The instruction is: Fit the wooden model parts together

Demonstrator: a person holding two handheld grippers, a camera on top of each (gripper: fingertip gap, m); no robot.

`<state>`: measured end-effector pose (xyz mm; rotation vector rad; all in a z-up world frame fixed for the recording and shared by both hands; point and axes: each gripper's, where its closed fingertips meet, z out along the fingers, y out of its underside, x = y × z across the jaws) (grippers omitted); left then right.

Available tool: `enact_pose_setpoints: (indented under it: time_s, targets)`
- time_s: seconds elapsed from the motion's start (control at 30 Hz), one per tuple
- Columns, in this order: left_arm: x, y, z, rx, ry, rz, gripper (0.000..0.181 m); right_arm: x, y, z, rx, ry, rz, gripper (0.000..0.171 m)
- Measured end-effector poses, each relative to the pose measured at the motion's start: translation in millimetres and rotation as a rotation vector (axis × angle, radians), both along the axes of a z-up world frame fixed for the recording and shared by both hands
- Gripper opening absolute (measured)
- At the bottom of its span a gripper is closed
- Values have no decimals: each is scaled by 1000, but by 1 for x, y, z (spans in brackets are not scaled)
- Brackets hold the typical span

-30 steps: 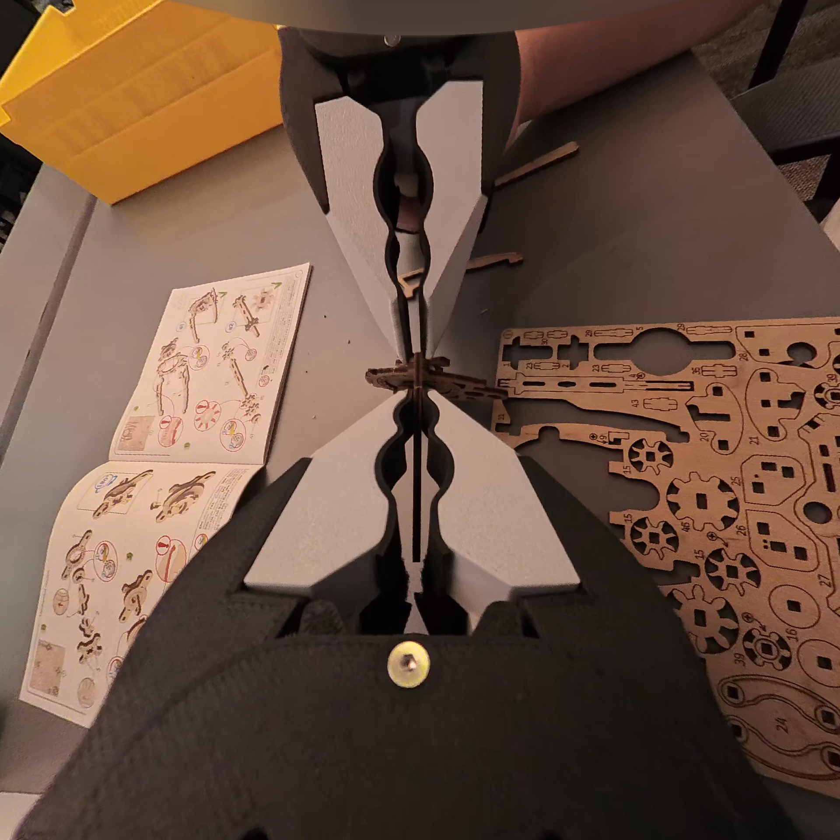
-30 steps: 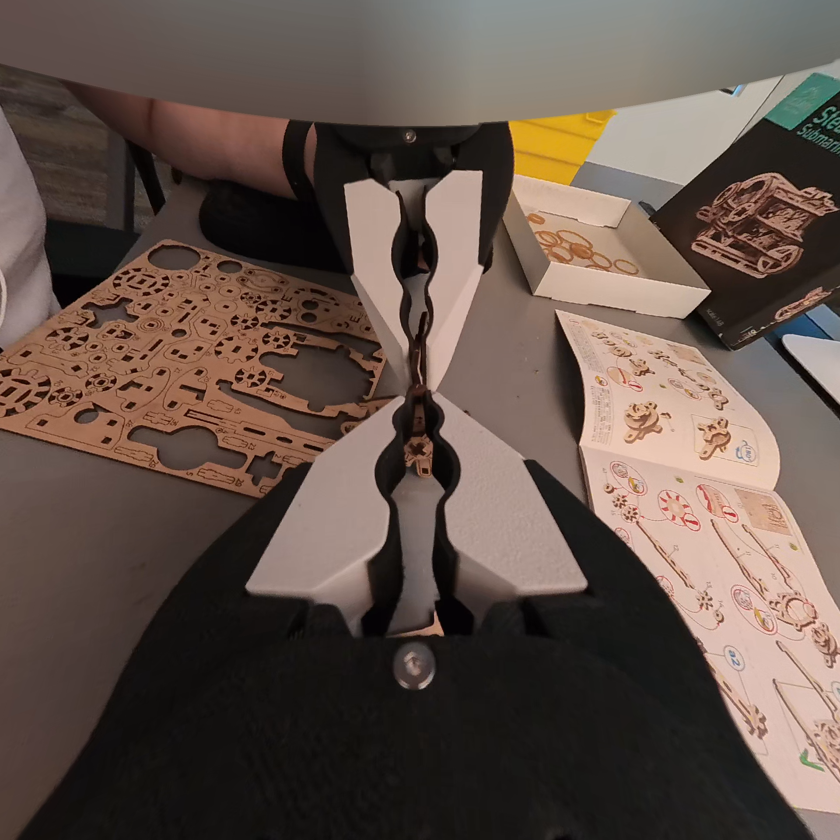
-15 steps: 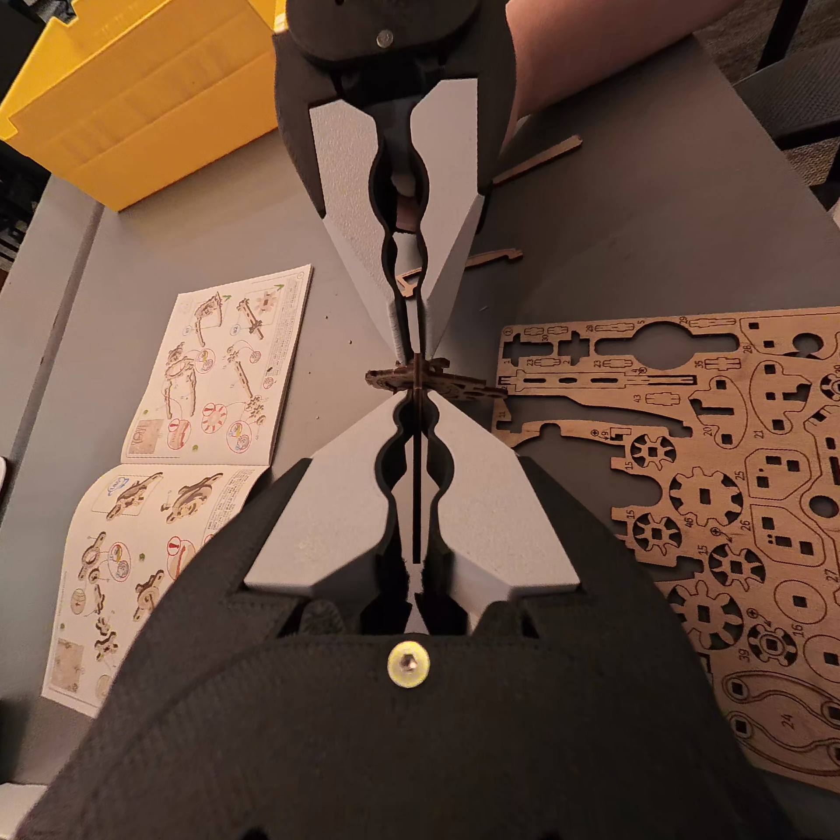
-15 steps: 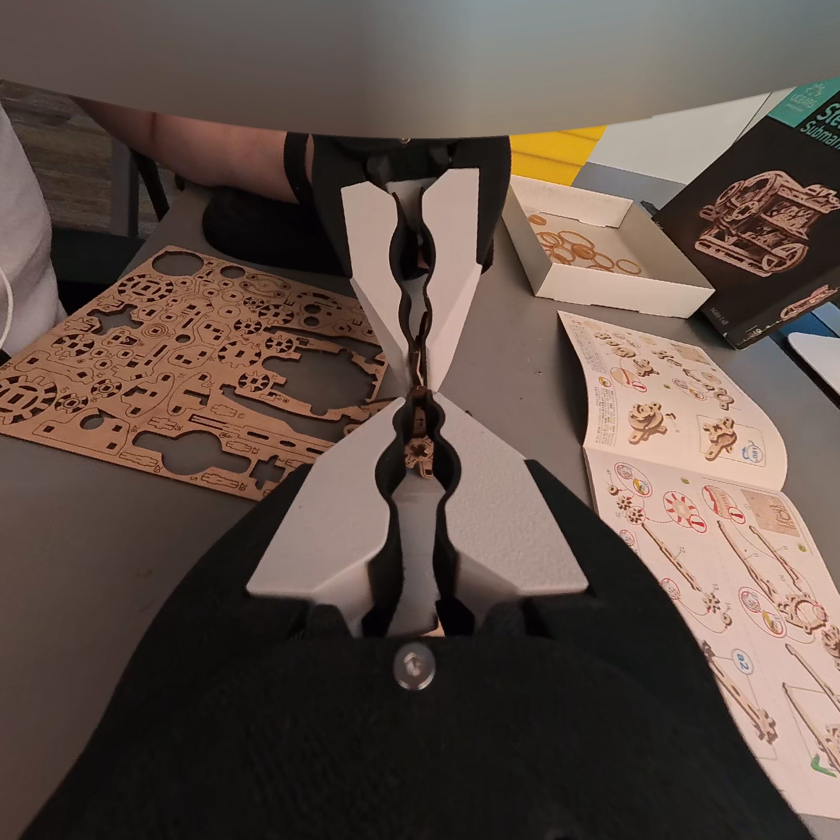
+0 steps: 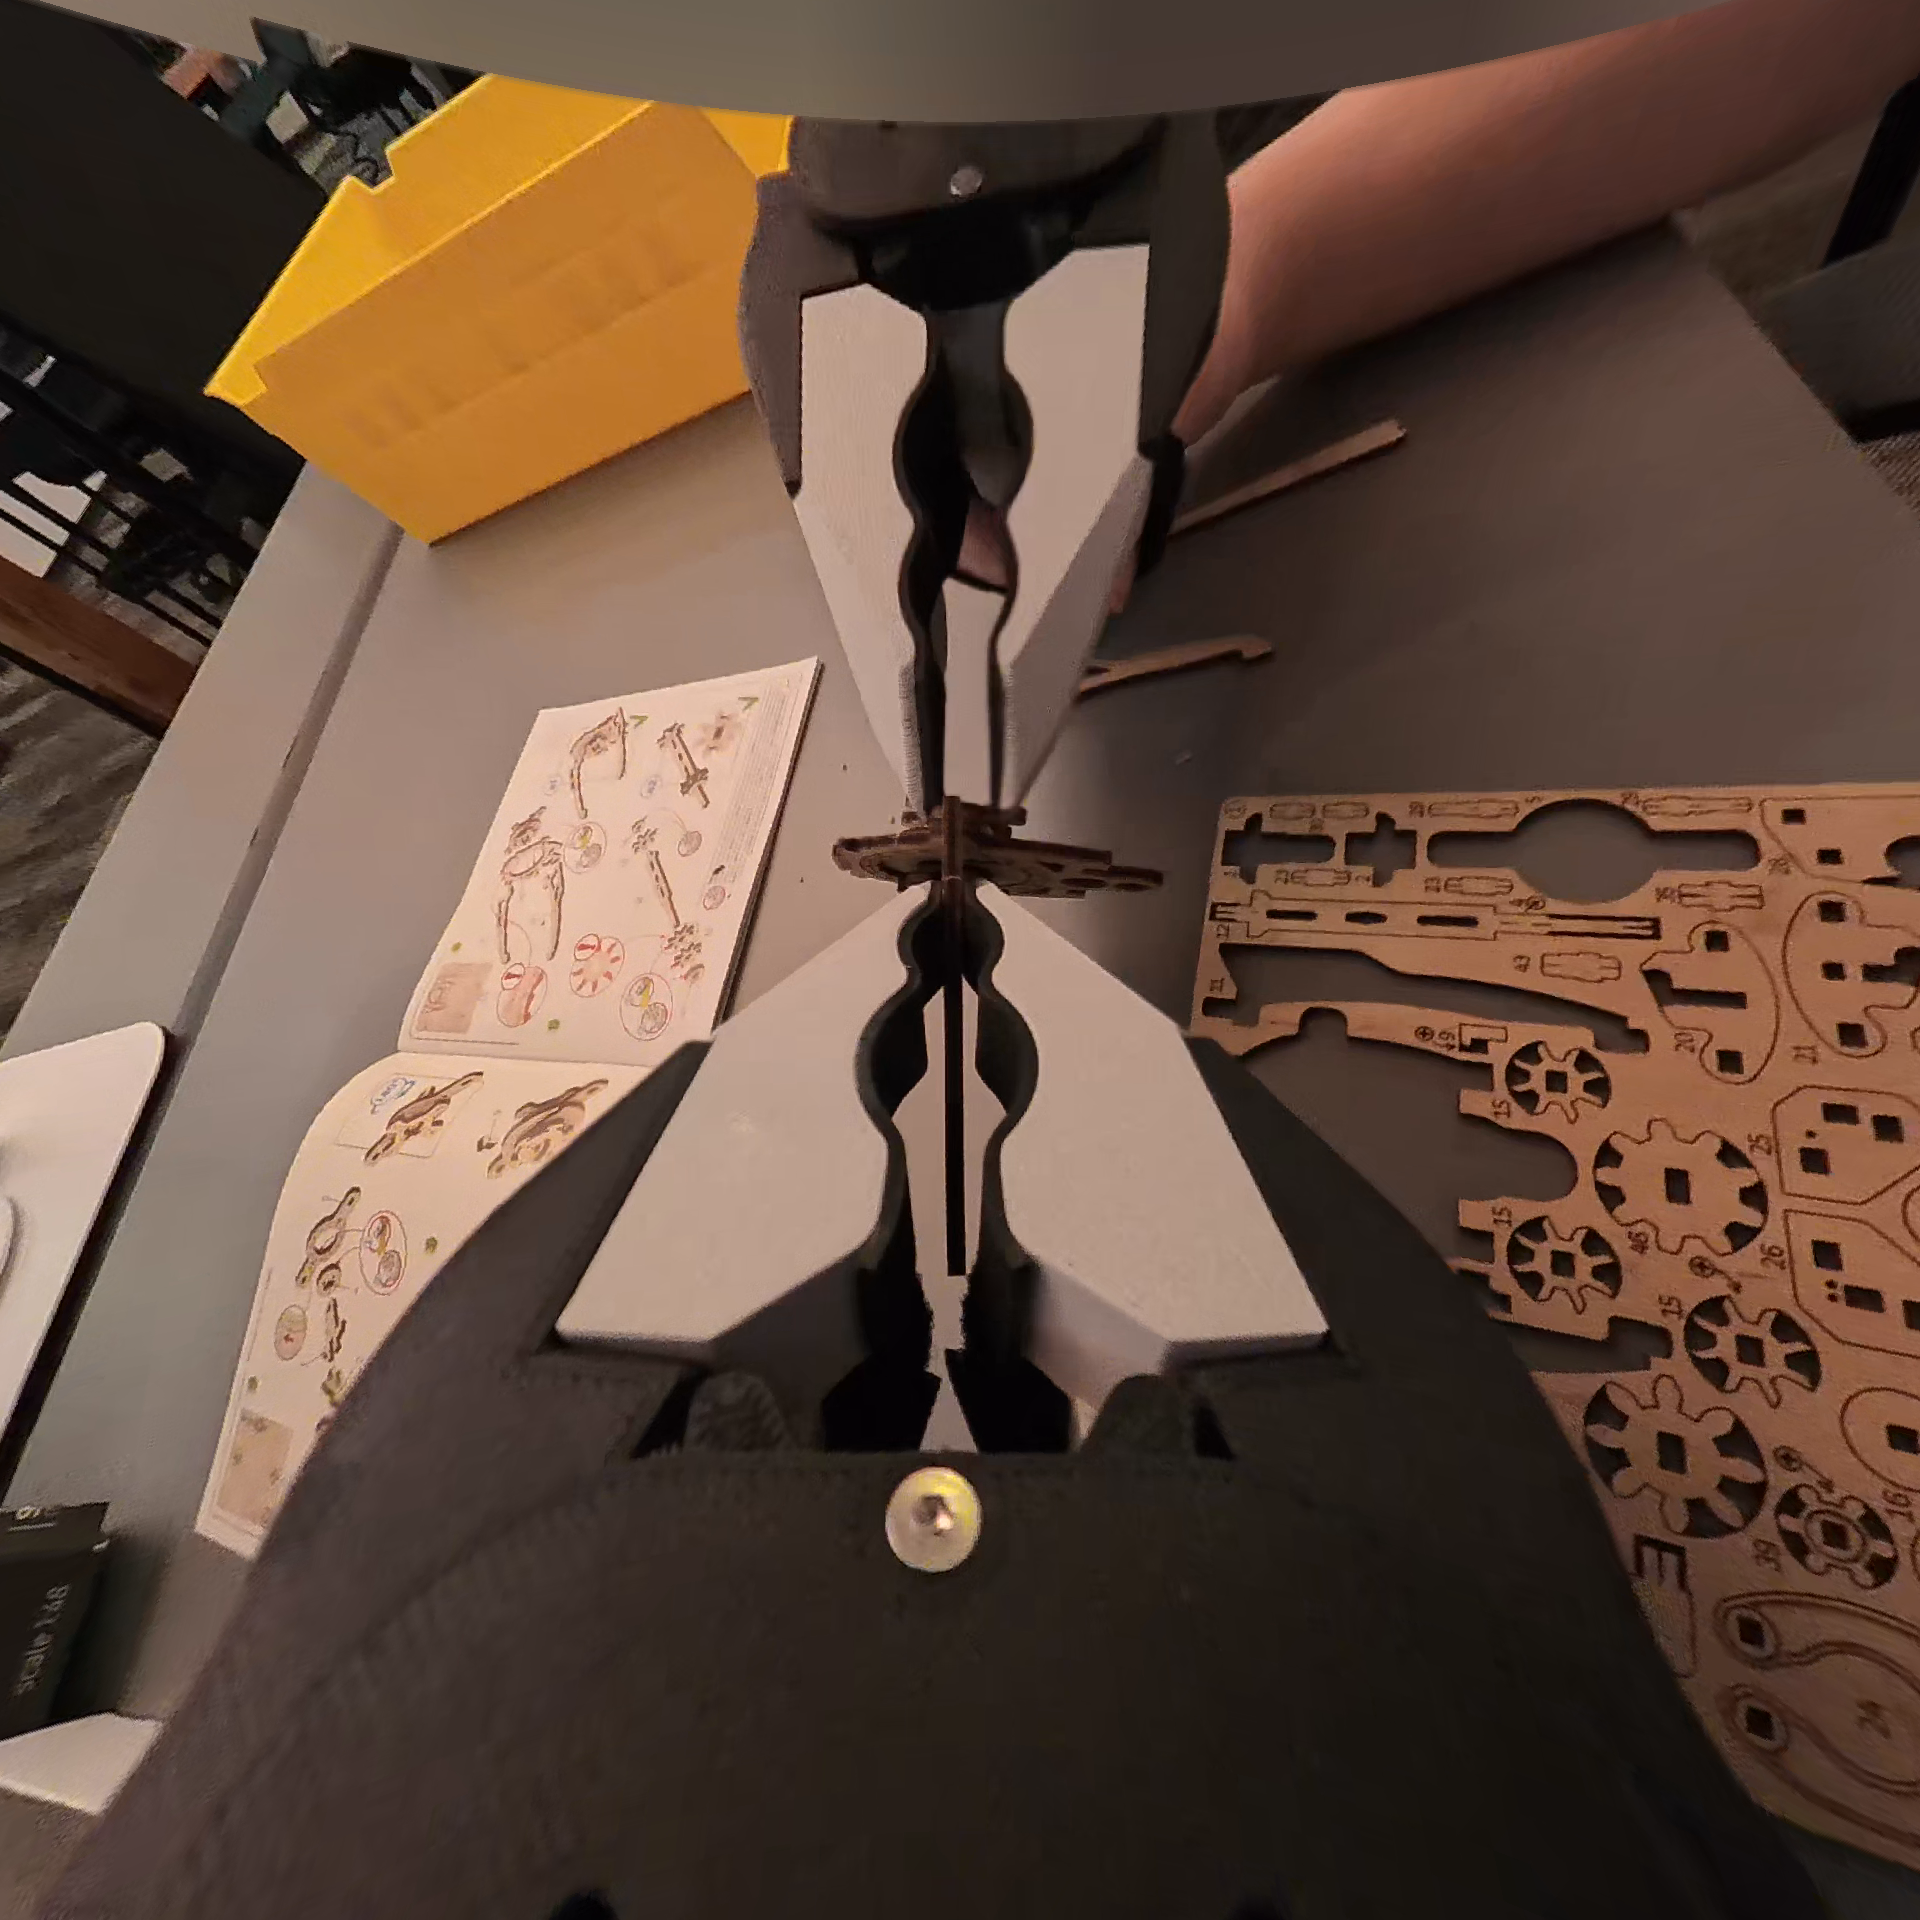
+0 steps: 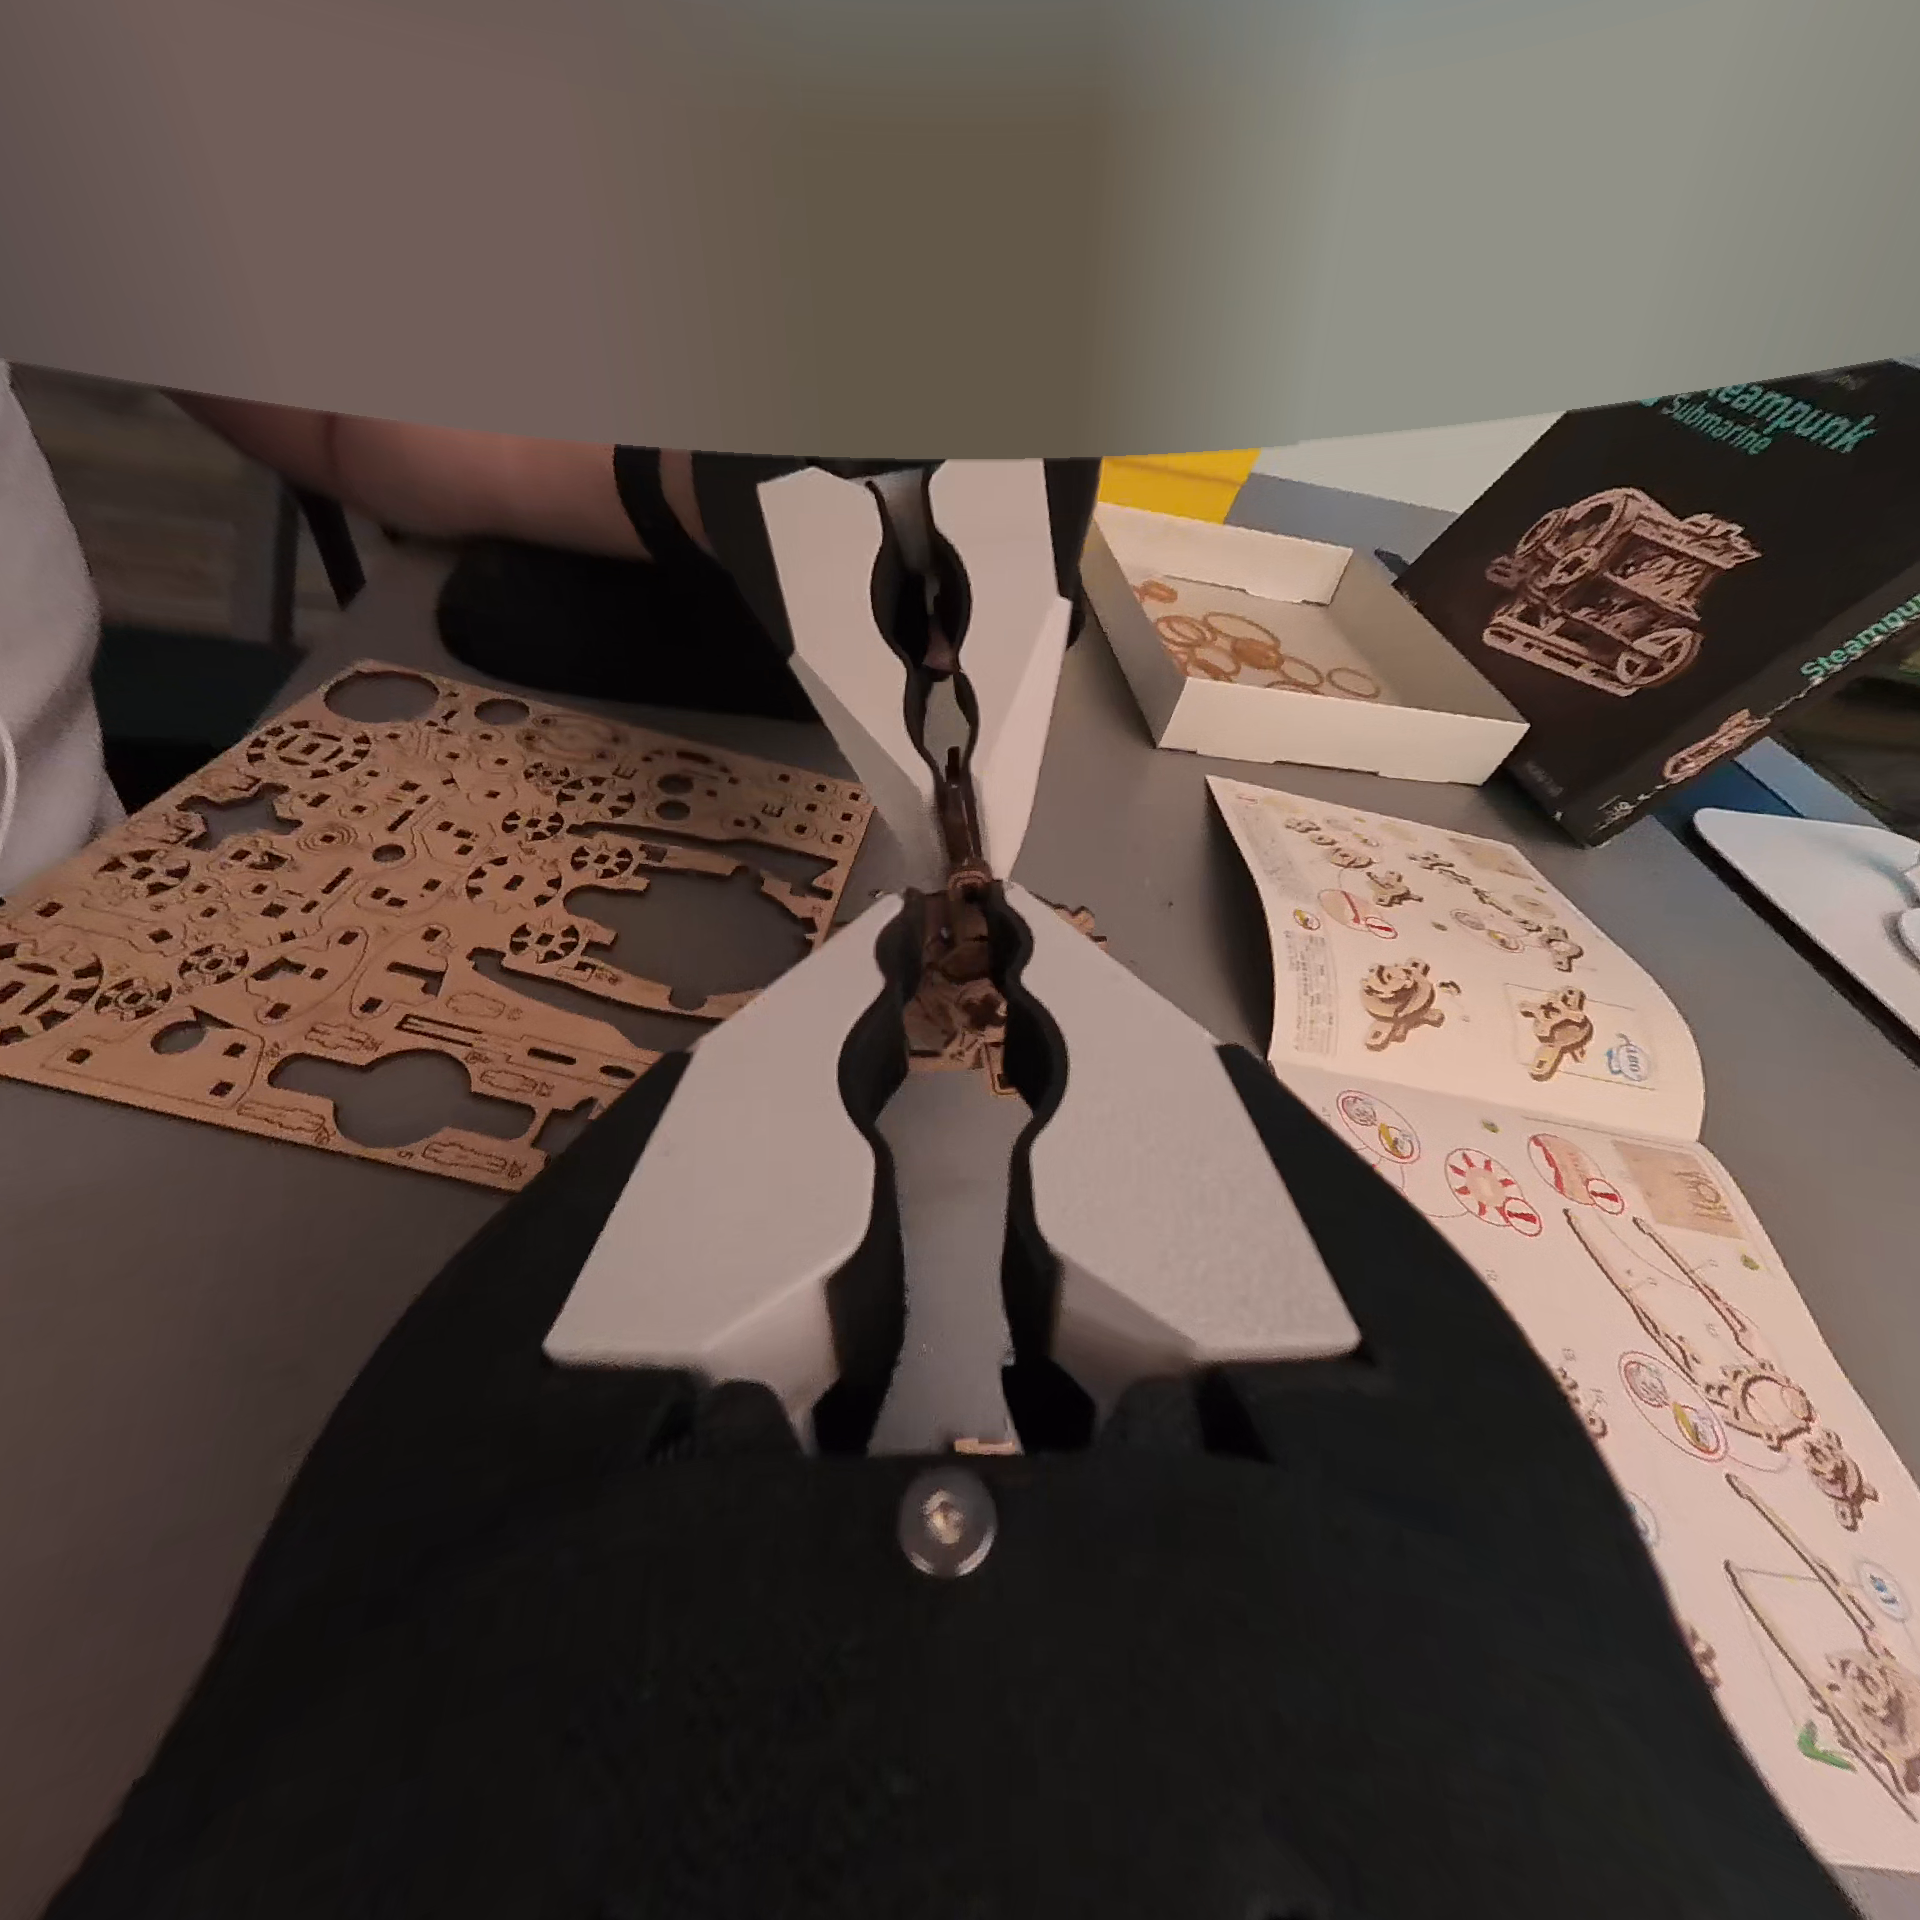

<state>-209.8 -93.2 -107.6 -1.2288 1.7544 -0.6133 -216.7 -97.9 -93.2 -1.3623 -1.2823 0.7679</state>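
Your left hand-held gripper point(image 5: 951, 894) and right hand-held gripper point(image 6: 961, 894) both show pale grey-white fingers set in black bodies with dark wavy inner pads. The wooden part point(image 5: 987, 862) you pinch between them looks dark brown, though shadow may be deepening it. The counter point(image 5: 1558, 623) is plain matt grey. The cut-out sheet point(image 6: 395, 914) is light tan, patterned with dark-edged gears and slots. Your booklet point(image 6: 1455, 987) is cream with red-ringed drawings, the bin point(image 5: 499, 312) bright yellow, the tray point(image 6: 1340, 738) white, and the box point(image 6: 1621, 603) black with teal lettering.
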Motion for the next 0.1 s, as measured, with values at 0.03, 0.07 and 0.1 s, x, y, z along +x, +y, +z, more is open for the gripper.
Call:
enact_pose_setpoints:
  time_s: [0.03, 0.07, 0.1]
  targets:
    - [0, 0, 1, -6, -3, 2, 0, 0, 0, 1, 5, 8, -6, 10]
    - [-1, 1, 3, -13, -13, 9, 0, 1, 1, 2, 16, 12, -10, 3]
    - [-1, 3, 5, -15, -22, 17, 0, 2, 2, 4, 32, 14, -21, 2]
